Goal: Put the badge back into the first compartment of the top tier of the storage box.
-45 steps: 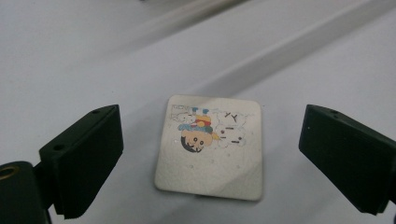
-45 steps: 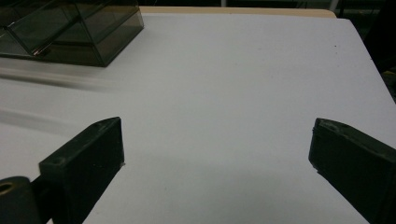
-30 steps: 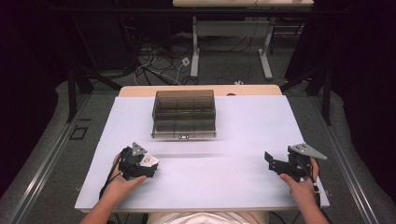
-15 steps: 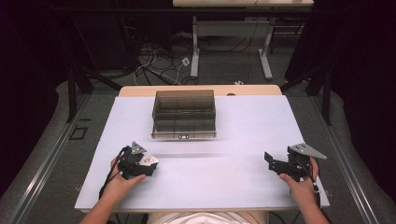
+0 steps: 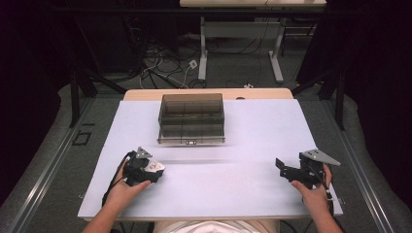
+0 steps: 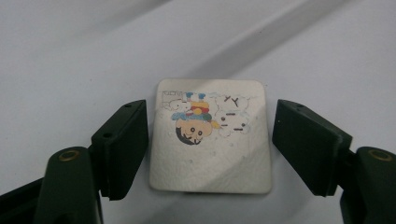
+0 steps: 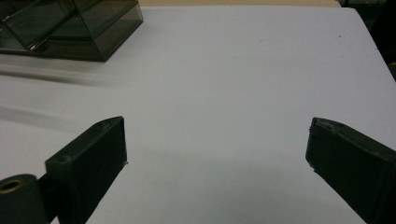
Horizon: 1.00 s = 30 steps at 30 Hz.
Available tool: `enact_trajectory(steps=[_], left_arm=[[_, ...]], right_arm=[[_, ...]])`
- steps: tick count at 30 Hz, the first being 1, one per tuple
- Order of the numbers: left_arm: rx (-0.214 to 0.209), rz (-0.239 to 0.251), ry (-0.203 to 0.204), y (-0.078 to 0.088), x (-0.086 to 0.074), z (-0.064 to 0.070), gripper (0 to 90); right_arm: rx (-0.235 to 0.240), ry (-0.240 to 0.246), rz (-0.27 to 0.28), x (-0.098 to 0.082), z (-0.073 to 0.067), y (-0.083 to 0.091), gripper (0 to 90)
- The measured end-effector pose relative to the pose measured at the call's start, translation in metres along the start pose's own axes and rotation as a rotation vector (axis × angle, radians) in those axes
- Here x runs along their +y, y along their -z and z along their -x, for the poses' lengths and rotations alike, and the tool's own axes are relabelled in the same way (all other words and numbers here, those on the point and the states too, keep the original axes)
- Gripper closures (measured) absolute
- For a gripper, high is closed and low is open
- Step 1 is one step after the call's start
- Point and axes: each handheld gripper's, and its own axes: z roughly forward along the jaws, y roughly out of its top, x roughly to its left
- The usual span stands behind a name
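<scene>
We see the left gripper low on the table's near-left part, w/ a small white square card with rounded corners and a colourful cartoon print lying flat on the white table top between its black jaws. In the left gripper view the jaws have just been closing in on the card: the left one sits right at the card's edge, looks like touching or nearly so, while a thin gap of table shows betw. the right one and the card's other edge. So we call it not yet pinched, jaws spread slightly wider than the card. The cartoon appears upside down in that view, in the card's upper half.

The right gripper rests at the table's near-right, well apart from the card. In the right gripper view its jaws stand wide open w/ bare white table between them.

A smoky transparent plastic box with compartments sits toward the table's far side, approx. centre, well apart from both grippers.
</scene>
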Motion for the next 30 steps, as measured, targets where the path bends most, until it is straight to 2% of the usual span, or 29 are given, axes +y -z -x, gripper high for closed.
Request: enact_trajectory(steps=[15,30], left_arm=[[-0.026,-0.005,-0.018,0.0007,0.0003,-0.0052,31.2],[-0.025,-0.009,-0.013,0.0013,0.0003,-0.0050,33.1]], right_arm=[[0.007,-0.001,-0.012,-0.0001,0.0003,0.0003,5.2],[0.006,-0.008,-0.012,-0.0007,0.0004,-0.0014,5.3]])
